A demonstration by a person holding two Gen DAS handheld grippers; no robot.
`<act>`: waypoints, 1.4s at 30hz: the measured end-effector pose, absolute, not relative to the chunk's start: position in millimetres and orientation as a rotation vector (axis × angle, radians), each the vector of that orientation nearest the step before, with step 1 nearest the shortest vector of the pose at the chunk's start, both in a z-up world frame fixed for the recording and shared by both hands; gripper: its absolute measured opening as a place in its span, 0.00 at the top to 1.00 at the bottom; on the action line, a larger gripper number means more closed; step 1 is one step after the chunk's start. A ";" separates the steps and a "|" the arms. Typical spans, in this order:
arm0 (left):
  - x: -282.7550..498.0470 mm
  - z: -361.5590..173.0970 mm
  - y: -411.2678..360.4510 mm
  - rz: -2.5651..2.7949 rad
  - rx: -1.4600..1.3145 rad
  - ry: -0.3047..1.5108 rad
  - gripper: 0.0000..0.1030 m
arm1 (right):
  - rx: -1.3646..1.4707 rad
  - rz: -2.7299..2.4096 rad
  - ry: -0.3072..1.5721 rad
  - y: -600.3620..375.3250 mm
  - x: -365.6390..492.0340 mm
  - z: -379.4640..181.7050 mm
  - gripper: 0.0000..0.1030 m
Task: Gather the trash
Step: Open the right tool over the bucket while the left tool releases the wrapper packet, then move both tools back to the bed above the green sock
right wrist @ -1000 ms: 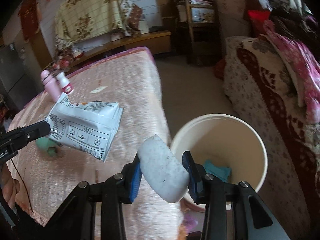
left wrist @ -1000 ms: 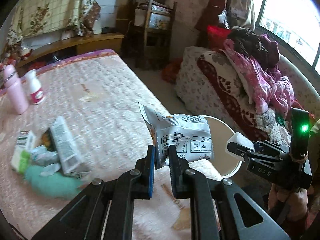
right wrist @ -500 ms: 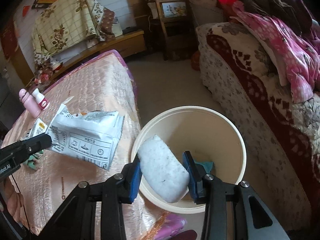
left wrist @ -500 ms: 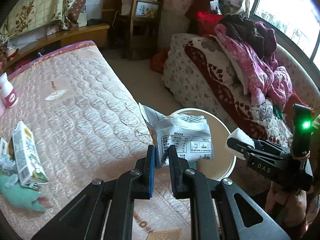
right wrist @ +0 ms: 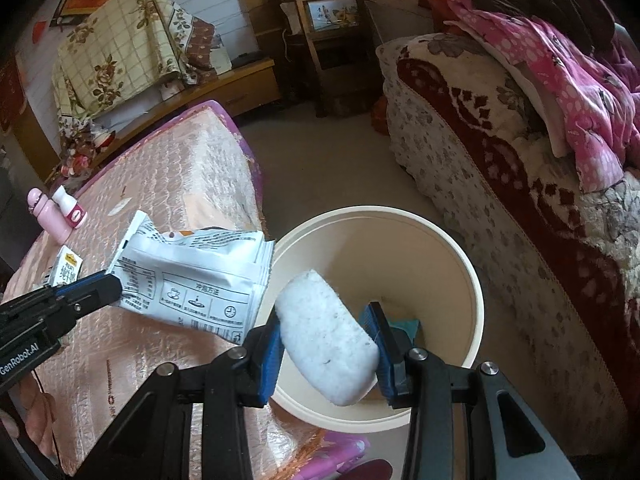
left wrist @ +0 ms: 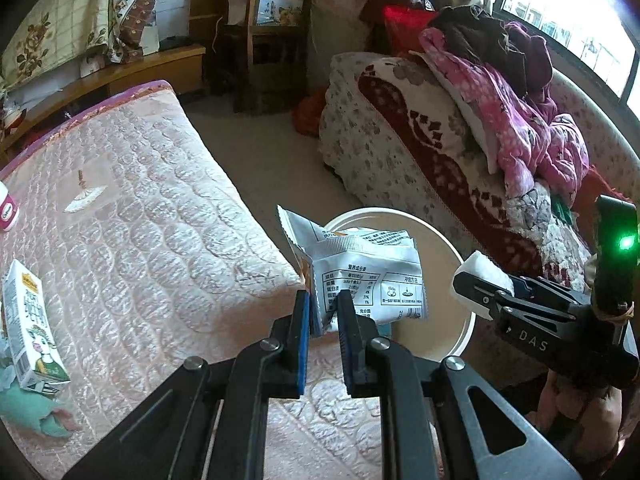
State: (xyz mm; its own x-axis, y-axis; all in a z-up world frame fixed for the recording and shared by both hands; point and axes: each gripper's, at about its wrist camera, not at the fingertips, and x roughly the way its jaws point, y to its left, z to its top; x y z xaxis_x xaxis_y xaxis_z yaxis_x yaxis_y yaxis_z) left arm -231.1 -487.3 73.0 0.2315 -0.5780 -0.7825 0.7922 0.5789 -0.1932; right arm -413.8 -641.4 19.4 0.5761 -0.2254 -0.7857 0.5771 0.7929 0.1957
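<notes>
The left claw (left wrist: 324, 312) is clamped on a corner of a white snack packet (left wrist: 362, 276), which hangs over the near rim of the cream bin (right wrist: 472, 280) on the floor beside the bed (left wrist: 140, 216). The packet hides part of the bin's mouth from the left wrist. The right claw (right wrist: 326, 336) grips a white foam block (right wrist: 328, 336) above the bin's opening; a teal scrap (right wrist: 406, 326) at the bottom is half hidden behind a finger. A milk carton (left wrist: 30, 320) lies at the bed's left edge, cut off below. Bare floor runs between bed and sofa (right wrist: 500, 184)
</notes>
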 end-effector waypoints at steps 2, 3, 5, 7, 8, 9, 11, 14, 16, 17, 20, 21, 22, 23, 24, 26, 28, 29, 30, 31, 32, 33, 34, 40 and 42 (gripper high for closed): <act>-231.9 69.7 -491.1 -0.961 0.268 0.950 0.86 | 0.471 -0.495 0.834 -644.1 -414.6 17.8 0.60; -232.3 68.1 -492.5 -0.960 0.269 0.953 0.86 | 0.474 -0.497 0.833 -645.7 -414.9 17.0 0.60; -232.7 63.4 -496.4 -0.958 0.270 0.965 0.86 | 0.481 -0.502 0.833 -649.2 -415.7 15.0 0.60; -232.8 59.0 -499.9 -0.956 0.270 0.980 0.86 | 0.492 -0.507 0.836 -653.2 -416.1 11.7 0.60; -233.1 56.6 -502.1 -0.953 0.270 0.986 0.86 | 0.497 -0.509 0.838 -655.0 -415.9 9.9 0.59; -233.8 54.8 -504.0 -0.952 0.274 0.989 0.86 | 0.502 -0.513 0.842 -656.9 -415.8 7.8 0.59; -235.7 51.5 -507.6 -0.950 0.284 0.993 0.86 | 0.513 -0.513 0.853 -660.1 -414.7 2.7 0.56; -239.1 47.2 -512.3 -0.946 0.306 0.988 0.86 | 0.526 -0.522 0.856 -664.1 -413.9 -3.5 0.53; -239.6 44.4 -514.3 -0.943 0.315 0.990 0.86 | 0.540 -0.522 0.857 -667.0 -414.1 -7.6 0.51; -239.8 43.1 -515.6 -0.943 0.317 0.992 0.86 | 0.546 -0.524 0.855 -668.3 -414.7 -9.1 0.48; -239.2 40.9 -519.2 -0.936 0.317 1.002 0.86 | 0.574 -0.528 0.841 -672.9 -415.9 -13.2 0.36; -238.3 40.3 -519.4 -0.940 0.305 1.011 0.85 | 0.581 -0.536 0.843 -674.3 -416.1 -14.5 0.35; -237.5 39.6 -520.9 -0.941 0.299 1.019 0.84 | 0.584 -0.544 0.845 -674.9 -416.5 -15.0 0.35; -236.6 38.4 -520.8 -0.940 0.294 1.029 0.83 | 0.587 -0.545 0.847 -675.3 -416.9 -15.6 0.34; -236.0 37.4 -520.3 -0.938 0.291 1.036 0.78 | 0.592 -0.543 0.848 -675.6 -417.6 -16.0 0.33; -235.6 38.2 -519.0 -0.937 0.287 1.039 0.65 | 0.599 -0.549 0.849 -675.4 -419.1 -16.0 0.31; -236.2 41.6 -515.2 -0.936 0.280 1.030 0.58 | 0.600 -0.548 0.849 -674.2 -420.6 -14.6 0.31; -236.8 44.1 -512.9 -0.935 0.283 1.022 0.58 | 0.600 -0.548 0.848 -673.5 -421.5 -13.9 0.31; -237.7 47.5 -510.9 -0.934 0.287 1.009 0.57 | 0.598 -0.550 0.849 -671.8 -422.2 -12.5 0.31; -238.1 49.9 -508.9 -0.929 0.289 0.999 0.57 | 0.596 -0.550 0.849 -670.6 -422.8 -11.7 0.31; -238.3 52.2 -506.4 -0.922 0.289 0.987 0.56 | 0.591 -0.549 0.848 -668.6 -423.1 -10.5 0.31; -238.5 53.9 -504.3 -0.914 0.289 0.978 0.55 | 0.584 -0.547 0.847 -666.4 -423.0 -9.4 0.31; -238.8 55.7 -501.2 -0.908 0.286 0.970 0.54 | 0.574 -0.546 0.848 -663.2 -422.6 -8.6 0.31; -239.1 61.7 -484.6 -0.874 0.300 0.934 0.52 | 0.546 -0.527 0.862 -649.8 -416.2 -6.5 0.31; -238.3 63.8 -477.6 -0.864 0.297 0.927 0.50 | 0.545 -0.519 0.857 -645.4 -414.6 -3.8 0.31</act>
State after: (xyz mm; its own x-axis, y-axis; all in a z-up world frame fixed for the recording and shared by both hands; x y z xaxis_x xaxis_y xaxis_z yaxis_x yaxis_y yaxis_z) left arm -238.3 -477.6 63.8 0.3041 -0.5204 -0.7979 0.7591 0.6384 -0.1271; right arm -414.6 -645.4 -3.8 0.5502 -0.2043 -0.8096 0.6229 0.7461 0.2350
